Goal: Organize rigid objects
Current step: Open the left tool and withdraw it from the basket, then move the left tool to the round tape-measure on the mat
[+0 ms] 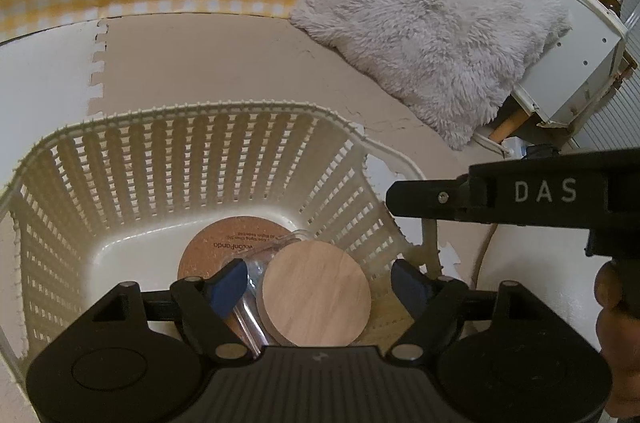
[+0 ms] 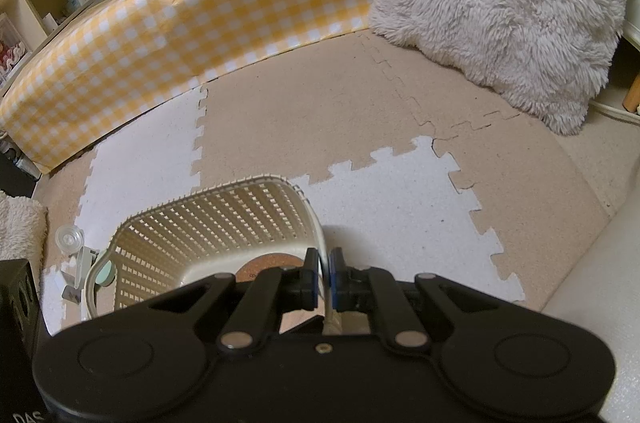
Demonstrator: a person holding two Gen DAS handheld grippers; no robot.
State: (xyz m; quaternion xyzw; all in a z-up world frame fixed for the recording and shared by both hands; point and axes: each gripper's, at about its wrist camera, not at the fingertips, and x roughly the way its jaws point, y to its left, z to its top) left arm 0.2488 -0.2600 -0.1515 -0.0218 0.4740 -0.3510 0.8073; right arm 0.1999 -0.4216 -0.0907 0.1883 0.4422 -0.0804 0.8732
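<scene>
A cream slatted basket (image 1: pixel 192 159) stands on the foam mat. On its floor lie a round cork coaster (image 1: pixel 224 243) with print and a clear plastic piece (image 1: pixel 280 243). A round wooden disc (image 1: pixel 316 293) lies over them, between the blue pads of my left gripper (image 1: pixel 320 285). That gripper is open, with a gap on both sides of the disc. My right gripper (image 2: pixel 325 277) is shut on the basket's white rim strap (image 2: pixel 323 255) at the right side of the basket (image 2: pixel 224 223). Its black body (image 1: pixel 540 191) reaches in from the right in the left wrist view.
A shaggy grey cushion (image 2: pixel 504 7) lies at the back right, against a yellow checked cover (image 2: pixel 200 23). Small clear and pale items (image 2: pixel 70 241) sit left of the basket, near a black box (image 2: pixel 16 295). A white cabinet with bottles (image 1: pixel 592 35) stands far right.
</scene>
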